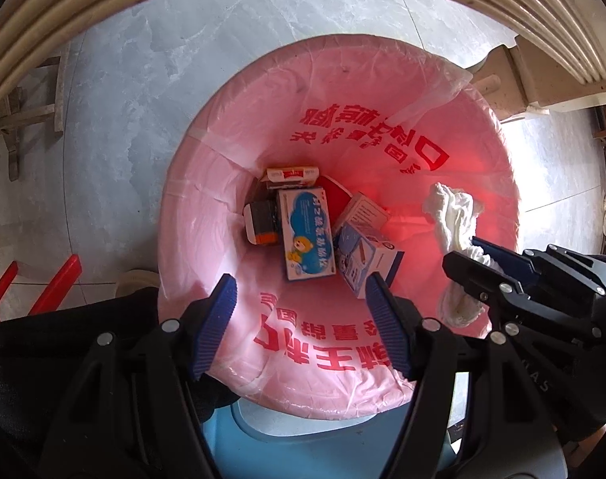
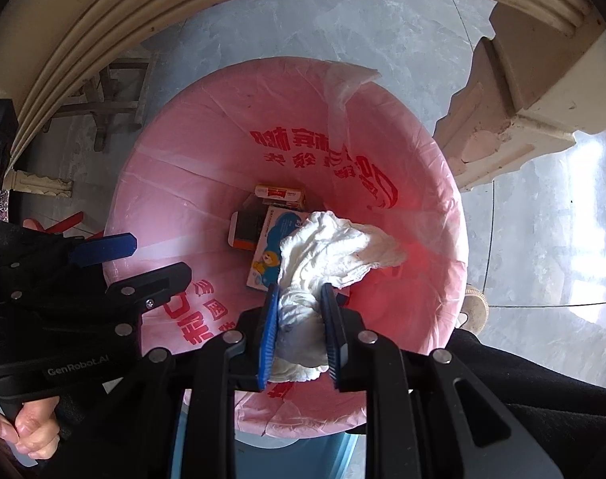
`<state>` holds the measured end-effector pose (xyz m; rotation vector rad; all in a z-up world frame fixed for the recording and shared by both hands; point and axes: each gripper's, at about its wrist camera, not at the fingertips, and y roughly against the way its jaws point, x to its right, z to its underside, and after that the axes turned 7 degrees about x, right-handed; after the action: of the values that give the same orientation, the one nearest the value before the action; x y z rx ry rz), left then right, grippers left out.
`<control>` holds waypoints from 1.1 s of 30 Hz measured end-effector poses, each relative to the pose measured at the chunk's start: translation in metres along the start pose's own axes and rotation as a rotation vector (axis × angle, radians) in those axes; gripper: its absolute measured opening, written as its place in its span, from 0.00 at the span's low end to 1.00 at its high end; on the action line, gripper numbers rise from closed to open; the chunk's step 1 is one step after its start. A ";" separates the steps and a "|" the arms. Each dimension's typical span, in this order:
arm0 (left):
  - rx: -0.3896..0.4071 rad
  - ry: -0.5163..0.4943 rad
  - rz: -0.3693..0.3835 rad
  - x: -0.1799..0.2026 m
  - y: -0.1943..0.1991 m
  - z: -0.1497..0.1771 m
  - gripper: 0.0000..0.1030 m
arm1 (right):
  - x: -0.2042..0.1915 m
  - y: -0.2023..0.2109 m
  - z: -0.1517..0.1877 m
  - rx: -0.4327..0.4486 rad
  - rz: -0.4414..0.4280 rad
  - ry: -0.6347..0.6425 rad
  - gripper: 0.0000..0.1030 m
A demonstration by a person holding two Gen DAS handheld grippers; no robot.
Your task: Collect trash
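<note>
Pink plastic liner (image 1: 239, 183) with red print covers the inside of the bin (image 2: 287, 451), which stands directly below both sets of tongs. The right tongs (image 2: 300, 291) point down into the bin mouth, jaws narrow and clamped on a crumpled white tissue (image 2: 335, 247); its loose end spreads out ahead of the pads. The left tongs (image 1: 301, 291) hang beside them over the near rim of the bin, jaws wide, nothing between the blue pads (image 1: 219, 319). Small cardboard boxes (image 1: 307, 235) lie at the bottom of the liner, beyond both sets of fingertips. A dark box (image 1: 261, 221) sits beside them; its label cannot be read, possibly due to shadow. Grey stone floor (image 1: 135, 92) surrounds the bin.
</note>
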<state>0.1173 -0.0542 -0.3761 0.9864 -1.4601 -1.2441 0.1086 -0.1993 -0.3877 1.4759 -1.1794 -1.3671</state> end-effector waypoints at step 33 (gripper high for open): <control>0.046 -0.017 -0.204 0.005 0.027 0.008 0.74 | -0.017 0.031 0.005 0.112 0.242 0.052 0.73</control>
<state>0.1081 -0.0530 -0.3495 1.1820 -1.4336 -1.3721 0.1007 -0.1907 -0.3546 1.3850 -1.3714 -1.1084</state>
